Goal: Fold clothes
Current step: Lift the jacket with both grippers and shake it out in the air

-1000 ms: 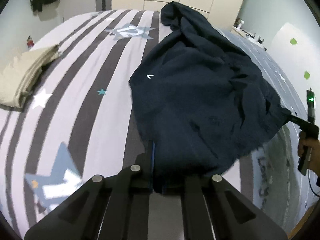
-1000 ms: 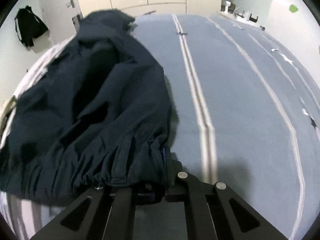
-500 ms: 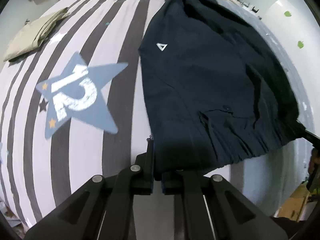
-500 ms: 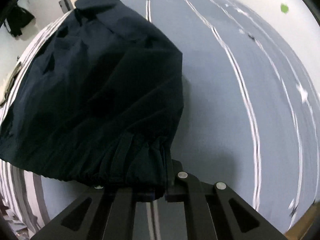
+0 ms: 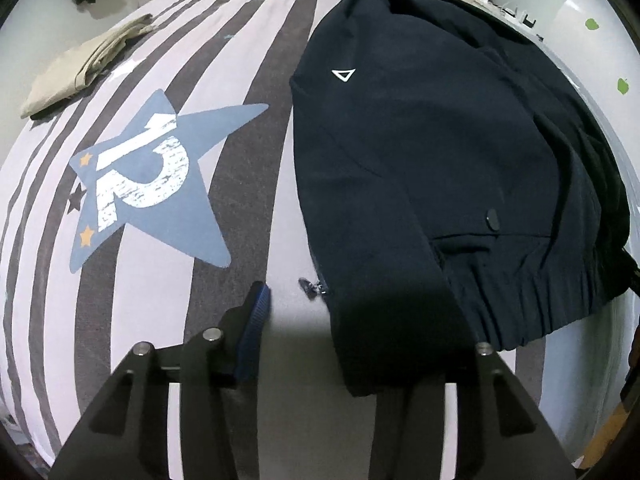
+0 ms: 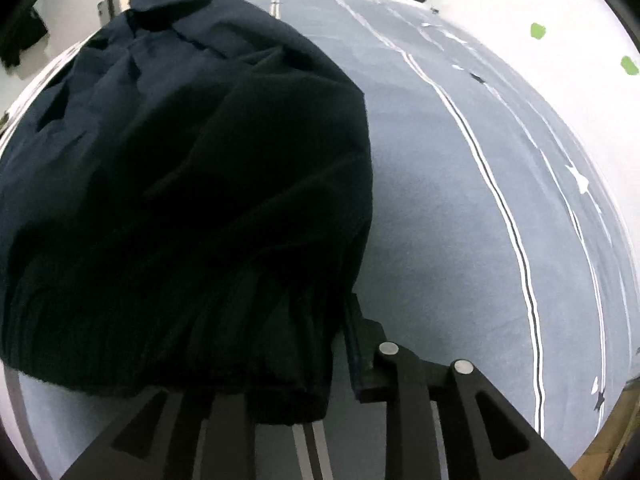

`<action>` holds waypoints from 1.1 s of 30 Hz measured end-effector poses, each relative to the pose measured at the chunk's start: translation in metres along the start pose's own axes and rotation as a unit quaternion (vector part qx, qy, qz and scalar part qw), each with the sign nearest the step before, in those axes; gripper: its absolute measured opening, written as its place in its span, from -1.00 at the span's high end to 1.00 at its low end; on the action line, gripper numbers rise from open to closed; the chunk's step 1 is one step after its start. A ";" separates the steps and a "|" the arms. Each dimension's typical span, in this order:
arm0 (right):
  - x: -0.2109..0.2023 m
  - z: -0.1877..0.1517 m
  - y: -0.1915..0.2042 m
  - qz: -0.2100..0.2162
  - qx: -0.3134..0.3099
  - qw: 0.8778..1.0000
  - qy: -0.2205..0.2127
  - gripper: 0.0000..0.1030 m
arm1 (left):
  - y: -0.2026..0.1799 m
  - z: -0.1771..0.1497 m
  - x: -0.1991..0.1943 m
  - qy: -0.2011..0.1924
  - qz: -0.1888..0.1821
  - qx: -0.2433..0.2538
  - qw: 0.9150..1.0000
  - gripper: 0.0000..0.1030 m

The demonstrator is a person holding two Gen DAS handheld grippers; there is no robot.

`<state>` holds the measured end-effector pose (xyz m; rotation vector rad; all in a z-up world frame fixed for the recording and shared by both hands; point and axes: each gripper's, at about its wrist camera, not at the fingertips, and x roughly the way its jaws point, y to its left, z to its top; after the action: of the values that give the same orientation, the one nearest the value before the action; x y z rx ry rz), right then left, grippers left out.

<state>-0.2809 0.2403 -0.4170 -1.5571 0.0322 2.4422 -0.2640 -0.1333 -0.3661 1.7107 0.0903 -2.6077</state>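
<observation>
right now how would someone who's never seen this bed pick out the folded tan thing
Start at the big blue star printed on the grey and white striped bedspread. Look past it to the bed's far left edge, where the folded tan garment lies flat. It is pale beige and neatly folded, unlike the spread-out navy jacket on the right.

Both views are evenly lit by soft indoor light, brightest on the pale walls at the top and right. Fisheye bending curves the bed [image 5: 240,184] and darkens the corners into black vignette. The jacket [image 6: 180,184] reads almost black, its folds lost in shadow. A soft shadow lies below its hem. The right view is slightly blurred.
</observation>
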 end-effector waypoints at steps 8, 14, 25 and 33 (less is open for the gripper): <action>-0.038 0.030 -0.009 0.044 0.038 0.998 -0.023 0.89 | 0.003 0.070 -0.076 -0.072 -0.030 0.013 0.997 0.82; -0.129 0.089 -0.016 0.083 0.053 0.992 -0.077 0.89 | -0.002 0.137 -0.187 -0.156 -0.035 0.038 0.986 0.82; -0.342 0.217 -0.028 0.150 0.057 0.978 -0.131 0.89 | -0.006 0.232 -0.394 -0.192 -0.061 0.055 0.978 0.83; -0.411 0.280 -0.043 0.171 0.052 0.973 -0.148 0.90 | -0.036 0.349 -0.416 -0.220 -0.091 0.105 0.965 0.88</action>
<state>-0.3563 0.2442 0.0760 -1.2108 0.3976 2.8601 -0.4195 -0.1239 0.1557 1.1684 -0.0406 -3.1676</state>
